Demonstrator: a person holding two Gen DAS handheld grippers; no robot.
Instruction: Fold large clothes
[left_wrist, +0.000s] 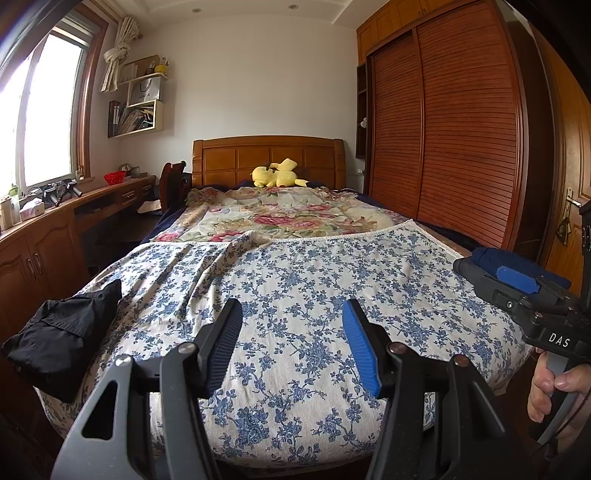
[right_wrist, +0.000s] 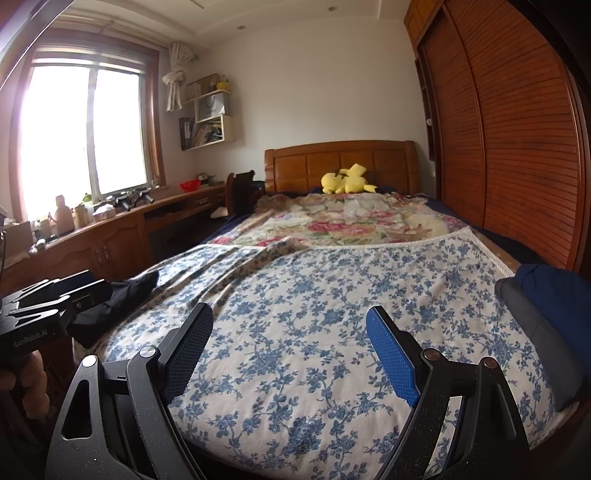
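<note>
Black cloth, a crumpled garment (left_wrist: 61, 334), lies bunched at the left edge of the bed (left_wrist: 295, 369), part of it slipping over the side; in the right wrist view the left gripper (left_wrist: 291, 350) blocks most of it. A dark blue folded garment (right_wrist: 554, 291) at the bed's right edge is cut off by the frame. Both the left gripper and right gripper (right_wrist: 290, 350) hover with jaws parted and empty above the blue-flowered sheet (right_wrist: 314, 314).

A: What place is it?
B: A home bedroom. A bed with a carved wooden headboard (left_wrist: 267, 157), a yellow plush toy (left_wrist: 277, 174) at its far end, and a slatted wooden sliding-door wardrobe (left_wrist: 454, 133) on the right.
A: And left?
B: A bright window (right_wrist: 81, 133) above long wooden cabinets (left_wrist: 44, 251).
</note>
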